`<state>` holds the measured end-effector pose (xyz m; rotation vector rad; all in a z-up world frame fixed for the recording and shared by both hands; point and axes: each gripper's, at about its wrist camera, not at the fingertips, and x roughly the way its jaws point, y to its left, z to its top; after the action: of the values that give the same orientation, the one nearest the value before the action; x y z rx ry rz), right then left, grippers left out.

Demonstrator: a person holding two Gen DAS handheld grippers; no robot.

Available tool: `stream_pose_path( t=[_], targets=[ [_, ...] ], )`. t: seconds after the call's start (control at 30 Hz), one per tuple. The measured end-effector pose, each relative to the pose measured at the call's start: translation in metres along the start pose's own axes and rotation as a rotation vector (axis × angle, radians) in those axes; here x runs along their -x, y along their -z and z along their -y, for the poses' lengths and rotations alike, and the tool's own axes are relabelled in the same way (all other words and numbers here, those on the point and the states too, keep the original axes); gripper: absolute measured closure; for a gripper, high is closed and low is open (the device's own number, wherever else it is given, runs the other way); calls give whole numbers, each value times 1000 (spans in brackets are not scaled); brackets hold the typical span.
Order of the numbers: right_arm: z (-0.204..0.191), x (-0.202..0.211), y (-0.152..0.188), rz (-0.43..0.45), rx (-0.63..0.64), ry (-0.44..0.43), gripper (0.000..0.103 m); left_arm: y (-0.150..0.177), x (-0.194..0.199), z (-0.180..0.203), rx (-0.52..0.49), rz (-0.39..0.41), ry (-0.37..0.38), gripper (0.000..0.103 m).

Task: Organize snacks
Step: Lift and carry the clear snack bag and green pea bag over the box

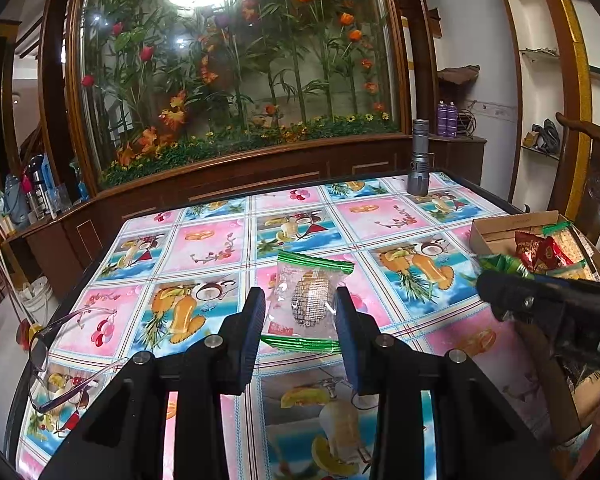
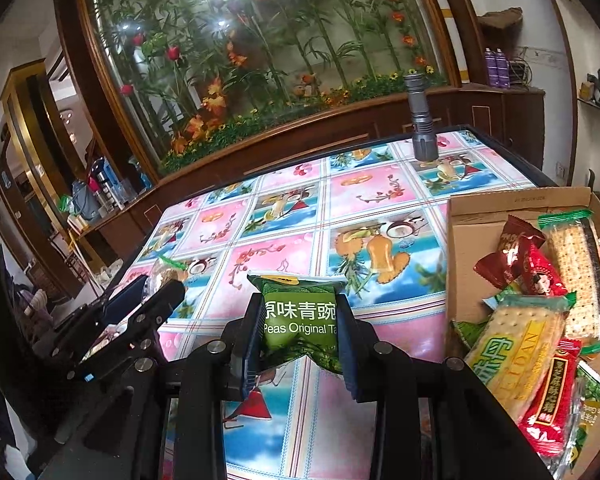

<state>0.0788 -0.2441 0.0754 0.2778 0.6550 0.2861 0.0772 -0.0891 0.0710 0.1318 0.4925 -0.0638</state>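
On the table: a glossy oilcloth (image 1: 204, 240) printed in pink and blue squares of fruit and drinks covers the top, its surface smooth and reflective.
Left gripper (image 1: 300, 322): its black, ribbed pads close on the sides of a clear plastic snack packet (image 1: 306, 300) with green crimped ends, a mesh-patterned oval cake visible inside; whether the packet hangs clear of the cloth cannot be told.
Right gripper (image 2: 300, 326): its blue-faced fingers clamp a puffy, crinkled green pea snack bag (image 2: 300, 312), printed with white lettering, above the oilcloth.
Cardboard box (image 2: 460, 248): plain brown and open-topped, it sits at the right side of the table, just beside the right gripper.
Box contents: a long clear-wrapped cracker pack (image 2: 576, 264) with a green end, a yellow-green biscuit pack (image 2: 516, 344), a flat red packet (image 2: 552, 400) and shiny dark-red sachets (image 2: 516, 256) lie heaped and overlapping.
Far edge: a grey metal flashlight (image 1: 419, 160) stands on its flared head, cylindrical and ridged.
Left edge: thin-framed, clear-lensed eyeglasses (image 1: 52, 356) lie on the cloth.
Backdrop: a curved glass display (image 1: 236, 60) in dark wood holds artificial flowers and bamboo.
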Motion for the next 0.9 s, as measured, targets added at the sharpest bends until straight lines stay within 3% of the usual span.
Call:
stream_pose_path(
  t=[0.27, 0.5, 0.73, 0.9],
  targets=[
    [35, 24, -12, 65, -87, 42, 67, -2, 8, 8, -15, 16, 21, 69],
    [101, 65, -17, 150, -239, 112, 67, -2, 15, 17, -25, 28, 49, 69],
    [161, 102, -7, 188, -337, 164, 67, -8, 32, 41, 2, 27, 173, 69],
    [180, 112, -4, 183, -384, 139, 67, -7, 41, 96, -22, -15, 341, 69]
  ],
)
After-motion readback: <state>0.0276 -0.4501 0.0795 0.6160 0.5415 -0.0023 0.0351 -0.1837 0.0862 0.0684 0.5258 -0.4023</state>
